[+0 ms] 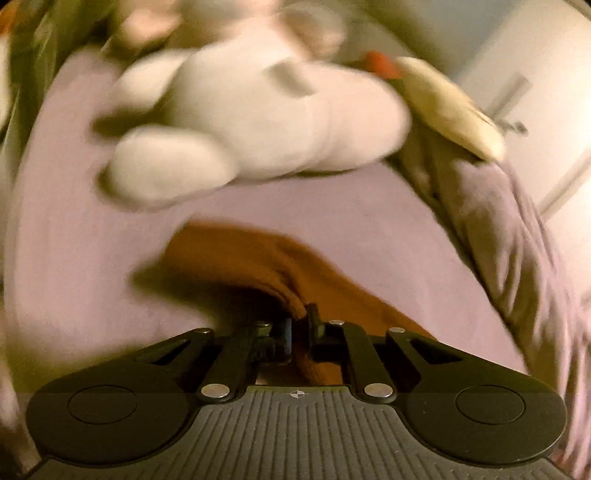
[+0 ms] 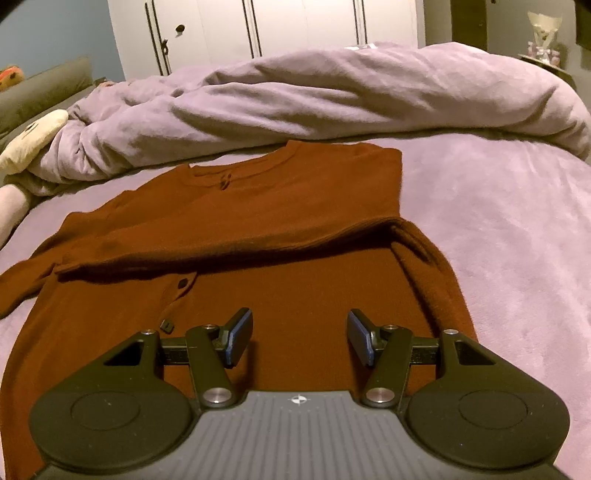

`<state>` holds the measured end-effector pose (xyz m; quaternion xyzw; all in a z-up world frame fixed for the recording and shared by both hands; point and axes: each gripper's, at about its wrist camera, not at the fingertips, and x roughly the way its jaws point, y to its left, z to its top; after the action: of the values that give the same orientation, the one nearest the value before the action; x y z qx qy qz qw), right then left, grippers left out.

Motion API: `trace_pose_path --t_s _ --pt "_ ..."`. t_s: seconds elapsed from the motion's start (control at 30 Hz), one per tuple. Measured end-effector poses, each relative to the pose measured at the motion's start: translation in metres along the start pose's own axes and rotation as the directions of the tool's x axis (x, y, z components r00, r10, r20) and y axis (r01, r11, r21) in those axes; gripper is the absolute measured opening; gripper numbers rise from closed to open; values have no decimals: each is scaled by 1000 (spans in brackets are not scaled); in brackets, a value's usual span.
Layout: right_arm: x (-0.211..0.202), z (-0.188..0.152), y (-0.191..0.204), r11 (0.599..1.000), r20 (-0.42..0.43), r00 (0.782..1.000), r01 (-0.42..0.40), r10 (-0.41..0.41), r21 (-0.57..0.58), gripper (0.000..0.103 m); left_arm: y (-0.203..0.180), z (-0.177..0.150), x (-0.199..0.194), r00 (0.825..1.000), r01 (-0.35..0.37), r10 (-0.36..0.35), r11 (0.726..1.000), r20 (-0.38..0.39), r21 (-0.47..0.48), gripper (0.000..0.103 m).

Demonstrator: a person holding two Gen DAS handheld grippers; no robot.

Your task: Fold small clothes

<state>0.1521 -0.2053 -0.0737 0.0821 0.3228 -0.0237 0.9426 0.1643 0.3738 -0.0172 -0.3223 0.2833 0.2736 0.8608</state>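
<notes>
In the left wrist view, the left tongs (image 1: 299,325) are clenched, and a fold of the rust-brown cardigan (image 1: 266,258) is pinched between the two pads. The cloth rises from the tips in a ridge and lies on the lilac bed sheet (image 1: 74,206). This picture is blurred. Behind the cardigan a white plush toy (image 1: 251,122) lies on the sheet, and to its right there is a cream plush (image 1: 450,107) with something red beside it. The crumpled lilac duvet (image 1: 498,229) runs down the right side.

In the right wrist view, the right tongs (image 2: 300,338) are released: the blue pads stand apart above the lower body of the cardigan (image 2: 280,229), and nothing is between them. The cardigan lies flat on the bed sheet (image 2: 517,240), neck away from the camera. One sleeve is folded across the chest towards the left, and a dark button (image 2: 182,284) shows just below it. Farther away the duvet (image 2: 332,92) is heaped across the bed. The cream plush (image 2: 33,136) lies at its left end. At the back stands a white wardrobe (image 2: 277,26).
</notes>
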Motion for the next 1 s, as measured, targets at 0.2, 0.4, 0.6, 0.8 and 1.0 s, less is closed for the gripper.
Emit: trace_pose_path --t_s 0.2,0.4,0.6,0.8,1.0 --pt "0 -5 -4 1000 -2 1000 -7 7 19 56 -124 -37 -50 983 125 -172 886 65 447 9" --pt "-5 -7 -7 1000 6 1000 -12 12 25 56 -213 -134 -65 942 304 -320 676 -104 672 36" --pt "-7 -2 -8 1000 12 1000 -17 17 4 56 -198 -182 -59 957 290 -226 673 -184 680 68" --pt "2 -2 19 997 3 998 -61 61 -56 56 -133 -165 -60 982 162 -76 806 -171 570 72" --pt "16 16 77 976 8 983 -181 184 -125 56 -103 -149 -58 990 80 -6 838 -137 540 78"
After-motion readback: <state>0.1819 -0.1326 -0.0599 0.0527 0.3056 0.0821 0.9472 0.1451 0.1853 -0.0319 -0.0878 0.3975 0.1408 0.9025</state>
